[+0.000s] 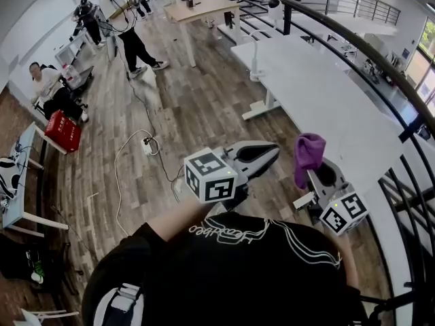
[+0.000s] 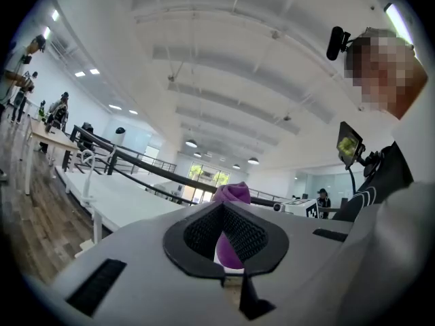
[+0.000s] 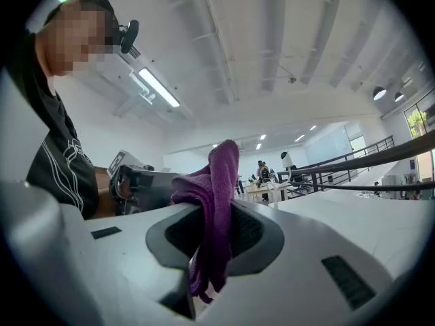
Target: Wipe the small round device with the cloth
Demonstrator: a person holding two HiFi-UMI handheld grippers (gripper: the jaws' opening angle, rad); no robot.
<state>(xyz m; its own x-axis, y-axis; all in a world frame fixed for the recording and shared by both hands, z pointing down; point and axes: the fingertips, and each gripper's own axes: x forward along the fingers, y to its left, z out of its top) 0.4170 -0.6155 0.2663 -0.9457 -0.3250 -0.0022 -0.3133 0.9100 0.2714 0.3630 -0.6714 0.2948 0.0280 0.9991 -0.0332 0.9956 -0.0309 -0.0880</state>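
My right gripper [image 1: 318,176] [image 3: 214,243] is shut on a purple cloth [image 1: 309,153] [image 3: 217,182], which is bunched above the jaws and hangs a little below them. It is held up in the air beside the white table [image 1: 326,94]. My left gripper [image 1: 272,153] [image 2: 231,250] is raised just left of the cloth. Its jaws stand a narrow gap apart with nothing between them, and the cloth [image 2: 233,193] shows through that gap, farther off. No small round device is visible in any view.
A dark railing [image 1: 380,60] curves along the right behind the long white table. A white gooseneck fitting [image 1: 255,63] stands on the table's far end. A cable and power strip [image 1: 146,145] lie on the wood floor. Several people and desks are at the far left.
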